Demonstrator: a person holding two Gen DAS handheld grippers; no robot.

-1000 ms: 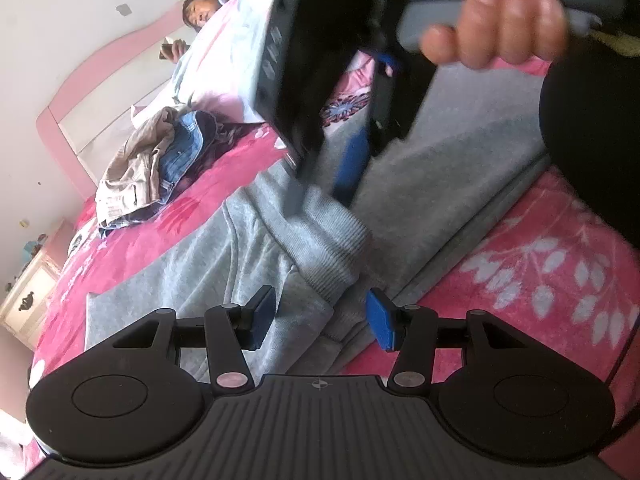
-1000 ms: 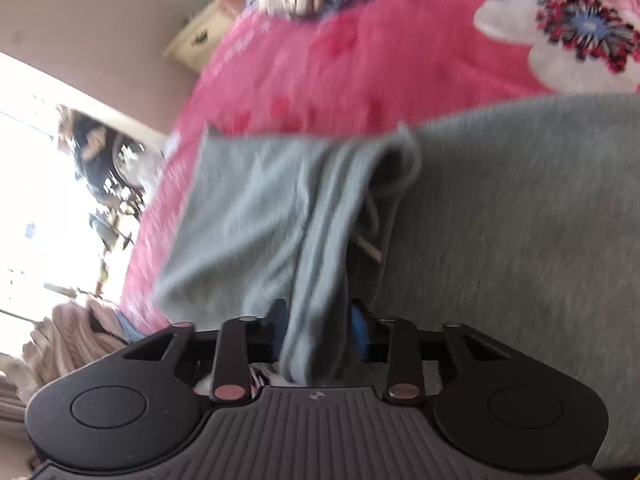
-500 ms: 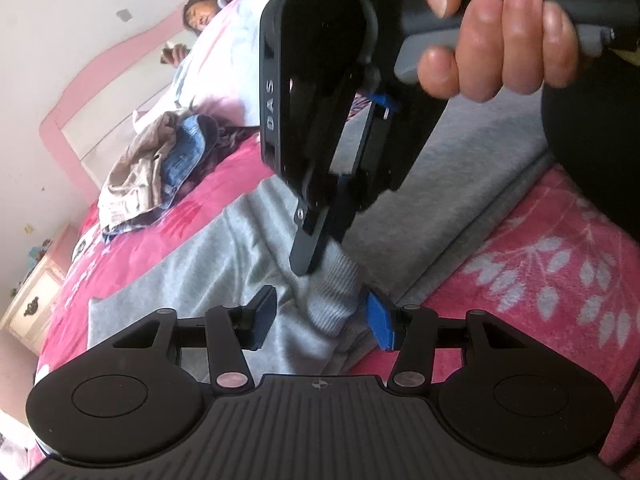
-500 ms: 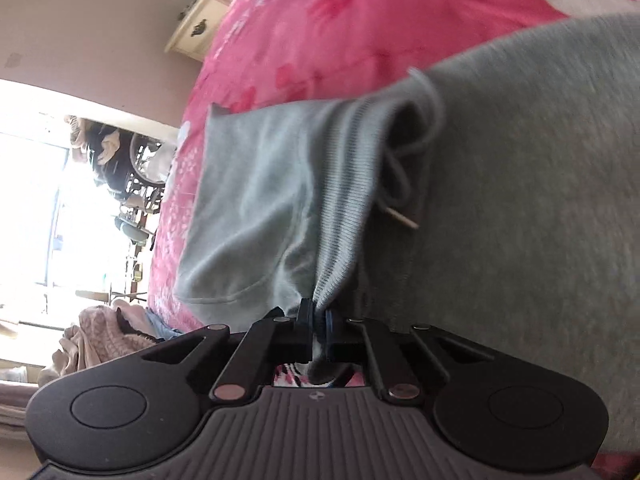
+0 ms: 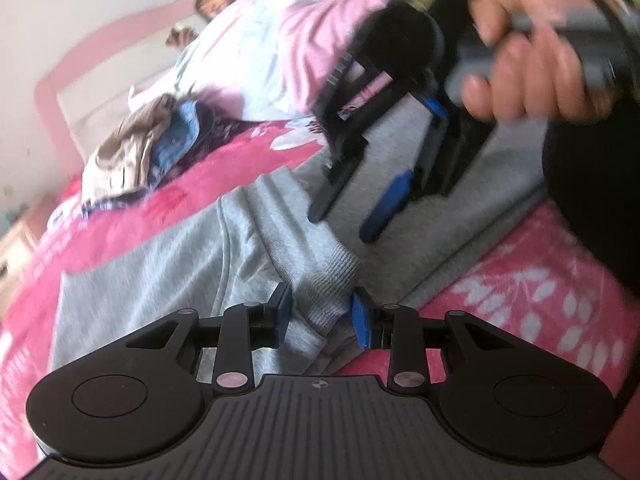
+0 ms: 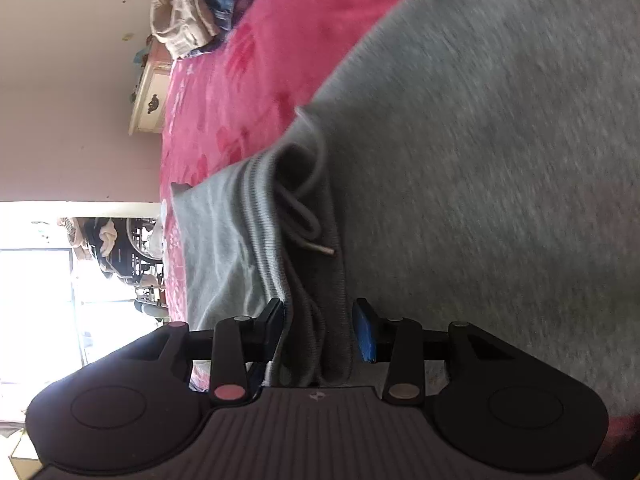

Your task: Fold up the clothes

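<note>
One grey garment (image 5: 160,280), two grippers (image 5: 322,316) (image 6: 320,328)

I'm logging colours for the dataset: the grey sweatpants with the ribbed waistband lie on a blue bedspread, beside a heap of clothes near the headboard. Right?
Not quite. The bedspread is pink with a floral print, not blue, as the left wrist view shows. The grey sweatpants with the ribbed waistband lie on it, and the heap of clothes sits near the headboard.

Pink floral bed (image 5: 532,280) carries grey sweatpants (image 5: 160,272), clothes pile (image 5: 132,156).
</note>
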